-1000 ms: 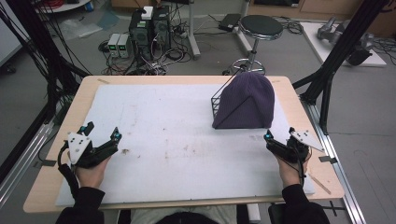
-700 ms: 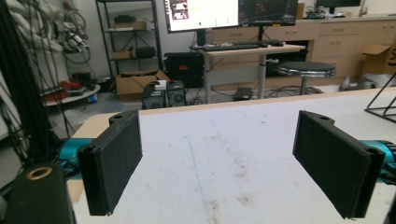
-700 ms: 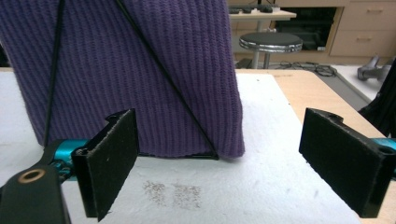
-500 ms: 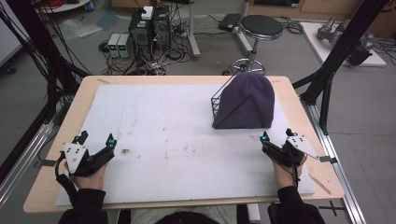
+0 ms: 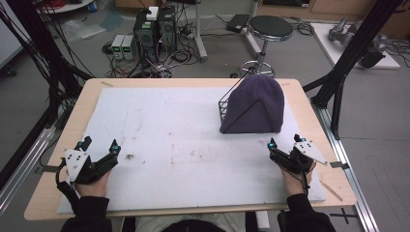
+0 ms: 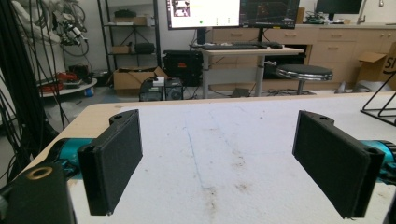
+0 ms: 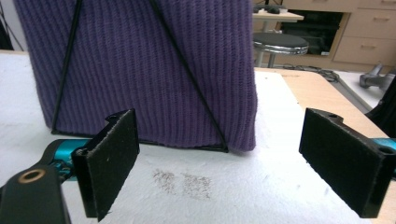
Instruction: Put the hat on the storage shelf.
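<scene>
A purple knit hat (image 5: 255, 104) is draped over a black wire rack (image 5: 224, 104) at the far right of the white board (image 5: 169, 125). My right gripper (image 5: 284, 141) is open just in front of the hat, a short way from its lower edge. In the right gripper view the hat (image 7: 140, 60) rises close ahead with the rack's wires (image 7: 187, 70) across it, and the right gripper (image 7: 229, 163) holds nothing. My left gripper (image 5: 100, 144) is open near the board's front left, and in its own view the left gripper (image 6: 224, 163) has bare board between its jaws.
The white board lies on a wooden table (image 5: 84, 96) and carries faint brown stains (image 5: 191, 154). A round stool (image 5: 270, 26) and computer boxes (image 5: 154, 24) stand on the floor beyond the far edge. Black frame posts (image 5: 348, 63) rise at the right.
Both grippers have drawn back toward the near edge, the left one more than the right. Both stayed open. The hat and rack have not moved.
</scene>
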A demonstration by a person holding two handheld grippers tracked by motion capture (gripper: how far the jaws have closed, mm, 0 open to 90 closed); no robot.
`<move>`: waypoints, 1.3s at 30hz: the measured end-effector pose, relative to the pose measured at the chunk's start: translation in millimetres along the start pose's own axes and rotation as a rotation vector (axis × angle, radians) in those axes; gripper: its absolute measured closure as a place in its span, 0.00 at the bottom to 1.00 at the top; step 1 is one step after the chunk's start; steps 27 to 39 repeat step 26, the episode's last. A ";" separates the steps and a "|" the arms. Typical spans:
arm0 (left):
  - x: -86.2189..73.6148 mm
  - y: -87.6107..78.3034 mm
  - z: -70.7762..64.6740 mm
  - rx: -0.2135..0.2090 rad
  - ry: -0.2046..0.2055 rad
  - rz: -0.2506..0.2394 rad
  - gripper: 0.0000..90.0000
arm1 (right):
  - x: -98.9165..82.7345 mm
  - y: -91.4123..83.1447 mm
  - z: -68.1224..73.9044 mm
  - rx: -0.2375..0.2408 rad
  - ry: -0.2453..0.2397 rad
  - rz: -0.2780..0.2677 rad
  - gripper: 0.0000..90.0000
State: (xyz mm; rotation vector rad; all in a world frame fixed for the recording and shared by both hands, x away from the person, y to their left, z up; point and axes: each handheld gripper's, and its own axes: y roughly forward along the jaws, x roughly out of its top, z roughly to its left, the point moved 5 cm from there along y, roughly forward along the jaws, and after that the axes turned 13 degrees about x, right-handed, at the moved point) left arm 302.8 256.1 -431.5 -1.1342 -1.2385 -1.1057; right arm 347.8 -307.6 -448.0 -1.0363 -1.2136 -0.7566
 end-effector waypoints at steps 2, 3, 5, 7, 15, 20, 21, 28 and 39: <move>-0.6 0.2 -0.5 -0.004 0.001 0.005 0.18 | 0.2 0.3 0.3 0.002 -0.012 0.000 0.13; -0.6 0.0 -0.6 -0.007 0.000 0.006 0.18 | -0.1 0.5 1.5 0.004 -0.006 0.003 0.13; -0.5 -0.3 -0.8 -0.008 -0.004 0.005 0.18 | -0.2 1.0 1.2 0.004 -0.014 0.006 0.13; -0.4 -0.2 -0.7 -0.009 -0.008 0.004 0.18 | -0.6 1.6 1.2 0.007 -0.013 0.008 0.13; -1.2 0.2 -1.0 -0.017 -0.012 0.011 0.19 | -1.5 2.0 1.0 0.011 -0.007 0.015 0.13; -1.7 0.6 -1.4 -0.025 -0.020 0.015 0.19 | -1.9 2.3 1.0 0.016 -0.005 0.018 0.13; -1.8 0.6 -1.4 -0.027 -0.021 0.016 0.19 | -1.9 2.2 1.0 0.016 -0.005 0.018 0.13; -2.1 1.6 -1.9 -0.033 -0.028 0.015 0.19 | -2.2 3.3 0.5 0.020 -0.003 0.016 0.13; -2.1 1.6 -1.9 -0.033 -0.028 0.015 0.19 | -2.2 3.3 0.5 0.020 -0.003 0.016 0.13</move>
